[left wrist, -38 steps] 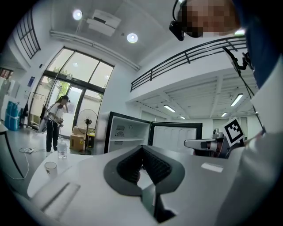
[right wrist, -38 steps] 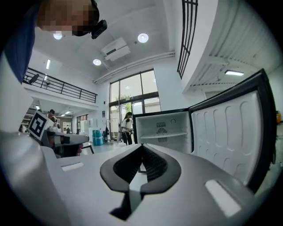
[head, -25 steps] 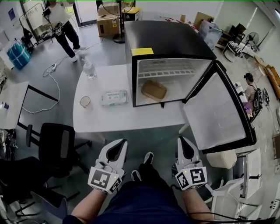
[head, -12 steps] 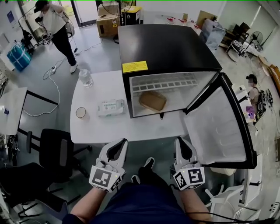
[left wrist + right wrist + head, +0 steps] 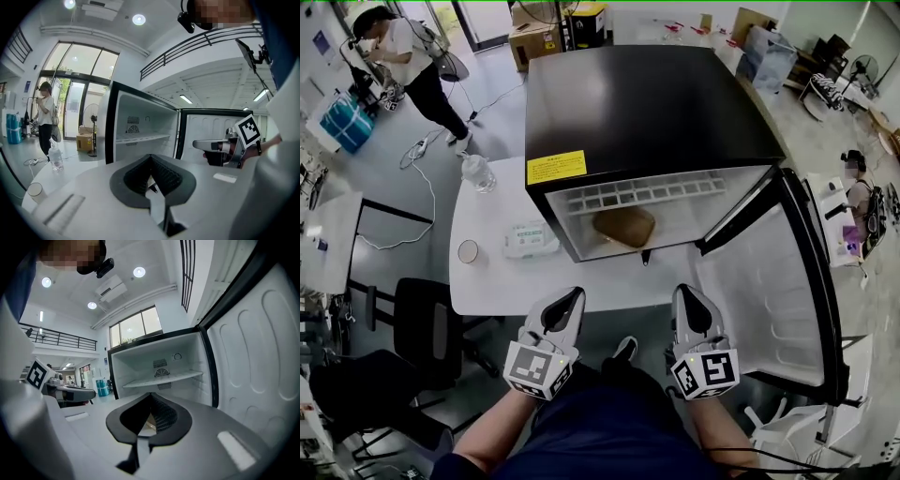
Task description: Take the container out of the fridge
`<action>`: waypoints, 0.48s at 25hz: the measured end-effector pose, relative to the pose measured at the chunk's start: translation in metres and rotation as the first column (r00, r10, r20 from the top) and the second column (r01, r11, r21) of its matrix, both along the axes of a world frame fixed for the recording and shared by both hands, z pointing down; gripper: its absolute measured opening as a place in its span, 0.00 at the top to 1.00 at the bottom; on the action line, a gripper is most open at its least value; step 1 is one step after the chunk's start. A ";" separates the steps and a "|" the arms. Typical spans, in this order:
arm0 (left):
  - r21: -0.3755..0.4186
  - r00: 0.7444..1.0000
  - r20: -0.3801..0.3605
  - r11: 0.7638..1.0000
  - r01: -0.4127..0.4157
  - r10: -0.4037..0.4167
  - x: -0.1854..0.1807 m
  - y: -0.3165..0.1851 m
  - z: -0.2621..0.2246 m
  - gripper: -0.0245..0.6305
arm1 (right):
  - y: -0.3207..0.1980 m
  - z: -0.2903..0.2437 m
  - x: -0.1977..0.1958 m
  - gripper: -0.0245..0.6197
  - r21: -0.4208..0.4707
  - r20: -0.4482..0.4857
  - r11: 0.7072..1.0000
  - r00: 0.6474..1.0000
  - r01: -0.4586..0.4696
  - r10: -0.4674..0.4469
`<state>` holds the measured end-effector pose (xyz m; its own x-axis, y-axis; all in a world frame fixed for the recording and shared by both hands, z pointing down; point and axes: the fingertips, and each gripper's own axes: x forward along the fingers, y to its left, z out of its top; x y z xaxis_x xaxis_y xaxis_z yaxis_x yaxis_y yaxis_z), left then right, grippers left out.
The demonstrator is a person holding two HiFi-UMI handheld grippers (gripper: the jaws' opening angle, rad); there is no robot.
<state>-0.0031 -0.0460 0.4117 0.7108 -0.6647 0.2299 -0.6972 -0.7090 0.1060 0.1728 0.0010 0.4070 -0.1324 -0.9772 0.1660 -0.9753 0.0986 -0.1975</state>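
Note:
A brown container [image 5: 623, 226] lies on the floor of the black mini fridge [image 5: 647, 103], which stands on the white table [image 5: 487, 281]. The fridge door [image 5: 778, 281] hangs open to the right. My left gripper [image 5: 572, 298] [image 5: 151, 157] is shut and empty, just below the table's near edge, left of the fridge opening. My right gripper [image 5: 684, 292] [image 5: 151, 396] is also shut and empty, below the table edge in front of the opening's right side. In both gripper views the fridge's white inside [image 5: 140, 133] [image 5: 161, 371] with its shelf lies ahead.
On the table left of the fridge are a water bottle [image 5: 476, 172], a cup [image 5: 469, 251] and a pack of wipes [image 5: 531, 239]. A black chair [image 5: 427, 323] stands at the left. A person [image 5: 398, 52] stands at the far left.
Both grippers have moved up and forward, close to the table's near edge, still shut. The fridge now looms larger in the head view. The far person has shifted left.

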 end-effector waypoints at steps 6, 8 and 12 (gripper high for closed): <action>-0.156 1.000 -0.031 0.988 -0.004 -0.001 0.026 -0.024 0.036 0.96 | -0.014 0.009 0.009 0.95 -0.020 0.008 1.000 1.000 0.007 -0.006; -0.237 0.998 -0.067 0.971 -0.023 0.008 0.037 -0.032 0.051 0.96 | -0.015 0.013 0.014 0.95 -0.022 0.014 1.000 1.000 -0.015 0.016; -0.395 0.992 -0.129 0.917 -0.058 0.007 0.062 -0.045 0.081 0.96 | -0.016 0.012 0.021 0.95 -0.037 0.010 0.997 0.998 -0.061 0.062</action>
<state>0.0585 -0.0914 0.4929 0.7700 -0.5124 0.3803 -0.6381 -0.6127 0.4664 0.1933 -0.0154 0.4193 -0.0740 -0.9768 0.2008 -0.9771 0.0308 -0.2106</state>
